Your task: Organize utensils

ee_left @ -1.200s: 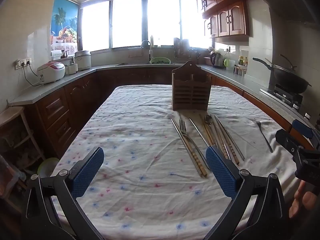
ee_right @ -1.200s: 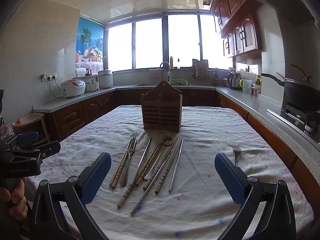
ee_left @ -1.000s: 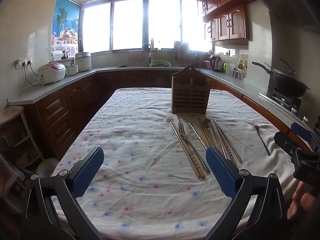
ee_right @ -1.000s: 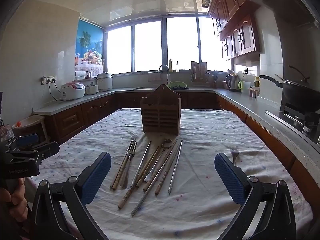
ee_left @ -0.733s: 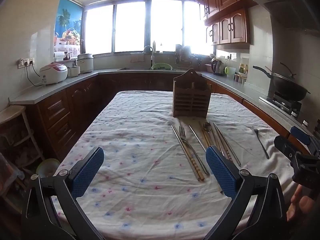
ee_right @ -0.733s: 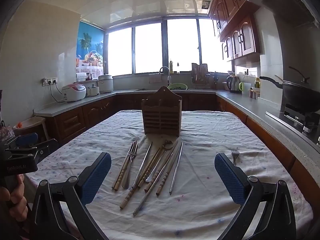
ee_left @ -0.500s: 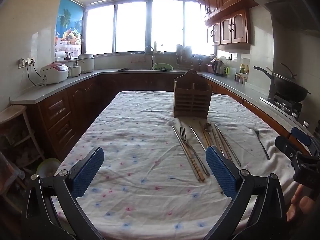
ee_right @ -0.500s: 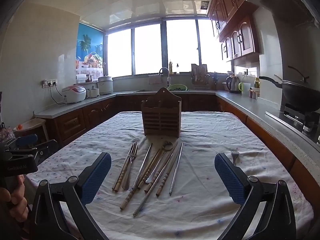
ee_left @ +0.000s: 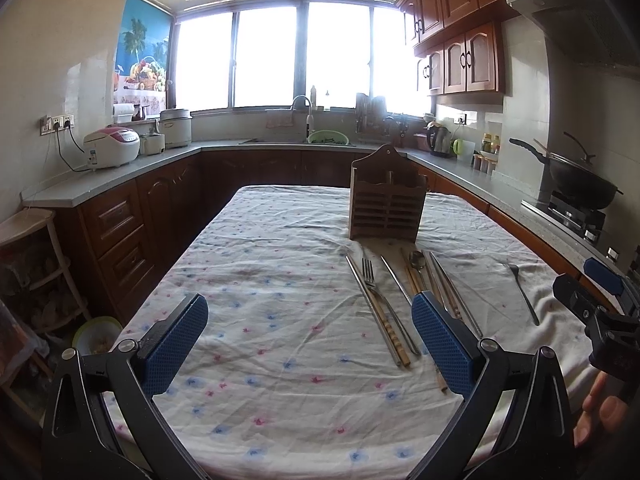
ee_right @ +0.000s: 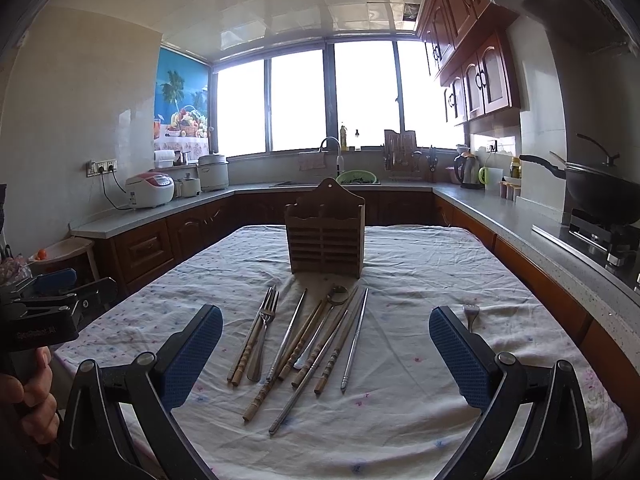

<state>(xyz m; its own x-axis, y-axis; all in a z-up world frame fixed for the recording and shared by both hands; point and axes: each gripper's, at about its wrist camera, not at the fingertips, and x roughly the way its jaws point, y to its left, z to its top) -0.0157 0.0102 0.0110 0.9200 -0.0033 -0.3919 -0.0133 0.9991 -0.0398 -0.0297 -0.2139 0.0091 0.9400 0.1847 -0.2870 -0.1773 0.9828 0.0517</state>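
Both the left gripper [ee_left: 308, 344] and the right gripper [ee_right: 326, 354] hang wide open and hold nothing, above the table's near edge [ee_right: 360, 468]. Bare cloth [ee_left: 260, 280] spreads ahead of the left one. Utensils [ee_right: 312, 332] lie loose before the upright wooden holder [ee_right: 325, 236]; one fork [ee_right: 471, 314] lies apart, right.

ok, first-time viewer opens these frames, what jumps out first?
Probably the wooden utensil holder standing upright mid-table, with a fan of chopsticks, a fork and a spoon lying loose on the cloth just in front of it. One stray fork lies apart near the table's right edge. Both the left gripper and right gripper hang wide open, holding nothing.
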